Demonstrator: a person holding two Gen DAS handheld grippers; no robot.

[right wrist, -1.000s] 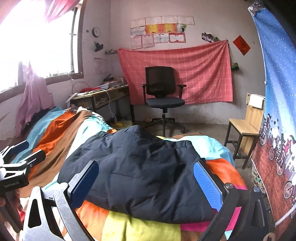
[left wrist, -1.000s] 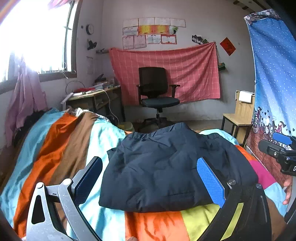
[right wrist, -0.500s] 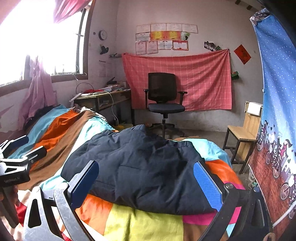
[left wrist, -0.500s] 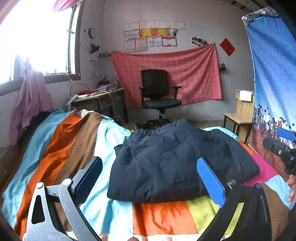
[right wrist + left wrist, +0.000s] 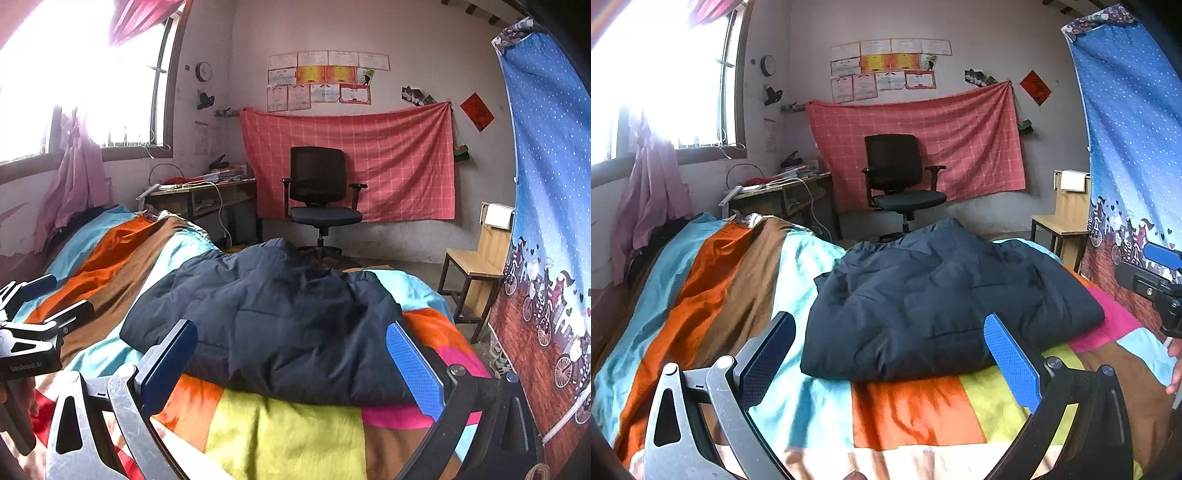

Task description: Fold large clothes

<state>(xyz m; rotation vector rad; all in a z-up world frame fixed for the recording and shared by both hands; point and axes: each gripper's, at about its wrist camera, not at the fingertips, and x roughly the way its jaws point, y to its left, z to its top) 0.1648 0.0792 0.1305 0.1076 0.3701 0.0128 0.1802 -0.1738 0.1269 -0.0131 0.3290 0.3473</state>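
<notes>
left claw (image 5: 886, 354) wide, empty; right claw (image 5: 291, 354) wide, empty; folded navy jacket (image 5: 942, 299) on striped bedspread (image 5: 713, 280)

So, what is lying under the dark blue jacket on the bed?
The dark blue jacket rests on the striped bedspread. Whatever lies beneath its folded bulk is covered.

Left tool (image 5: 890, 354): blue textured pads, grey linkage.
</notes>
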